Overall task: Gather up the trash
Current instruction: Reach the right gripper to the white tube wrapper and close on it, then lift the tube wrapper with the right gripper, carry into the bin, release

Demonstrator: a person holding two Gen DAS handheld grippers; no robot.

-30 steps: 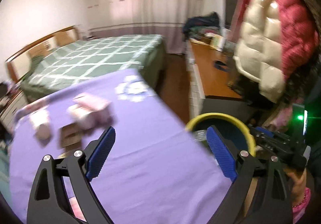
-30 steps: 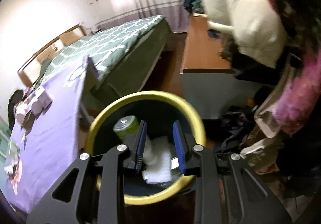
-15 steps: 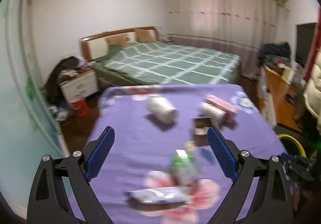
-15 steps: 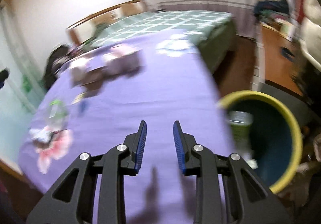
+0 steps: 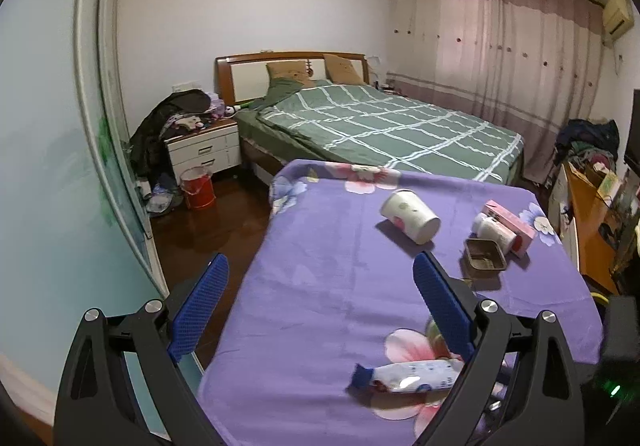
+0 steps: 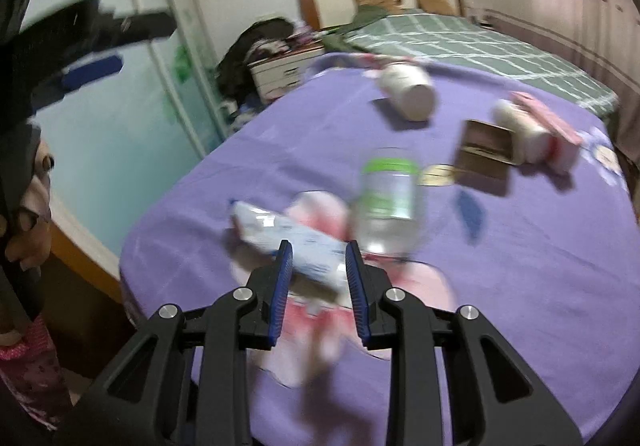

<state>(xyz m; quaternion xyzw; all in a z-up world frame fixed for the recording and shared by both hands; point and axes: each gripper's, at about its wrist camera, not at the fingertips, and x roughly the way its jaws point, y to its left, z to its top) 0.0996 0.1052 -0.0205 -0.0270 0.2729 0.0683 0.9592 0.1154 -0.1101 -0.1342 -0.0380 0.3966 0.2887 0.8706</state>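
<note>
Wrapper (image 6: 292,234), a crinkly white and blue packet, lies at the counter's (image 6: 540,286) near edge beside a clear bottle (image 6: 390,198); it looks light, soft and slippery, best pinched mid-length. Right tool (image 6: 318,278) hovers narrow and empty above it; left tool (image 5: 320,310) wide, empty

**Bedroom, dim indoor light**

White plaster walls (image 5: 240,6); pale blue-green sliding panel (image 5: 48,186) with a white frame along the left. Dark brown wooden floor (image 5: 208,230), glossy. Double bed with a wooden headboard (image 5: 288,62), green quilt with a white grid (image 5: 384,126), two tan pillows. White two-drawer nightstand (image 5: 202,152) beside it, heaped with dark clothes. Red bucket (image 5: 197,188) on the floor in front. Pink-and-mauve floor-length curtains (image 5: 508,46) drawn across the far wall; air conditioner (image 5: 618,12) mounted above. Orange-brown wooden cabinet (image 5: 592,222) at right, cluttered. Nearest, a table under a purple floral cloth (image 5: 328,286).
</note>
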